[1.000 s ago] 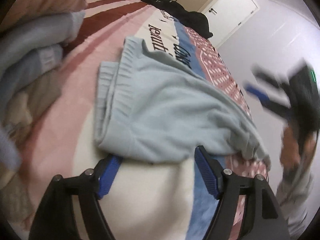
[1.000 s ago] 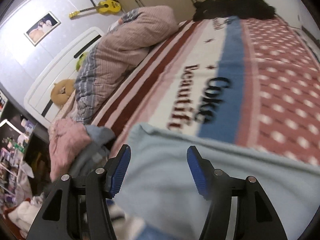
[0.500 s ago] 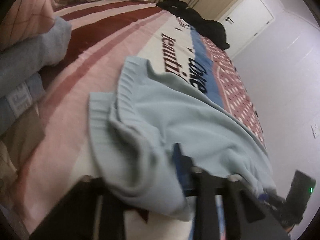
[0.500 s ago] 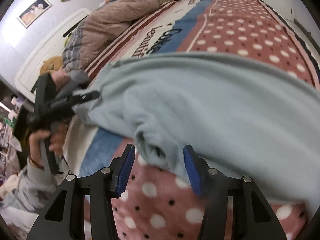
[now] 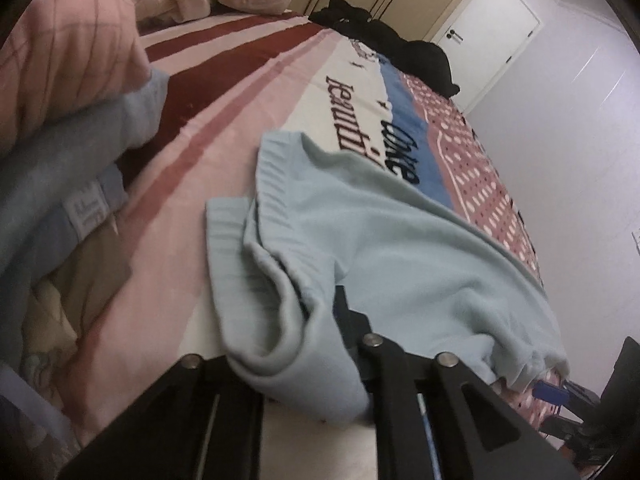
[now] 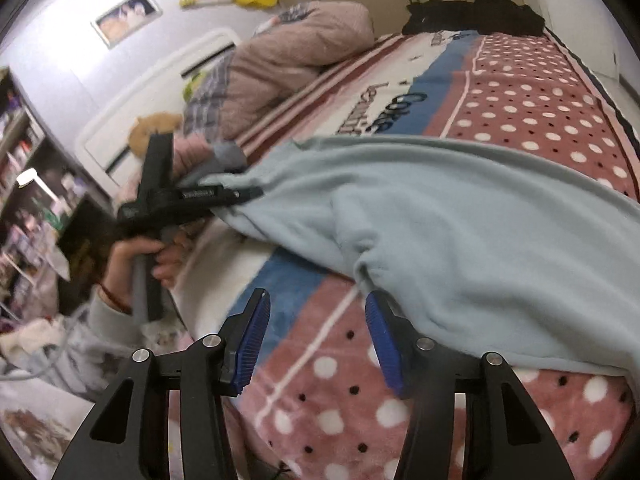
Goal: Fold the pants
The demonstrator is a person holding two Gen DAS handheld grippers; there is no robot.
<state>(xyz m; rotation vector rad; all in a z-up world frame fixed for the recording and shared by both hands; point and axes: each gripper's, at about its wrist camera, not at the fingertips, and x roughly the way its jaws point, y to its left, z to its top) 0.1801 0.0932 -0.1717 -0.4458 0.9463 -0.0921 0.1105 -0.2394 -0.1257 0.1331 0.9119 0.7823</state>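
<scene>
Light blue fleece pants (image 5: pixel 392 264) lie across the patterned bedspread, also in the right wrist view (image 6: pixel 460 216). My left gripper (image 5: pixel 304 344) is shut on the pants' near ribbed edge; cloth covers its fingertips. It also shows from the side in the right wrist view (image 6: pixel 240 193), pinching the pants' far end. My right gripper (image 6: pixel 316 336) is open, its blue pads (image 6: pixel 252 336) just in front of the gathered cuff (image 6: pixel 362 268) and not touching it.
A pile of pink and blue clothes (image 5: pixel 68 128) lies left of the pants. A pink duvet (image 6: pixel 288 60) and black clothing (image 6: pixel 476 12) sit at the bed's far side. A shelf (image 6: pixel 24 184) stands beyond the bed edge.
My left gripper closed on the pants' edge, bunching the cloth over its fingers. My right gripper swung from the pants' middle to the cuff end and drew back slightly.
</scene>
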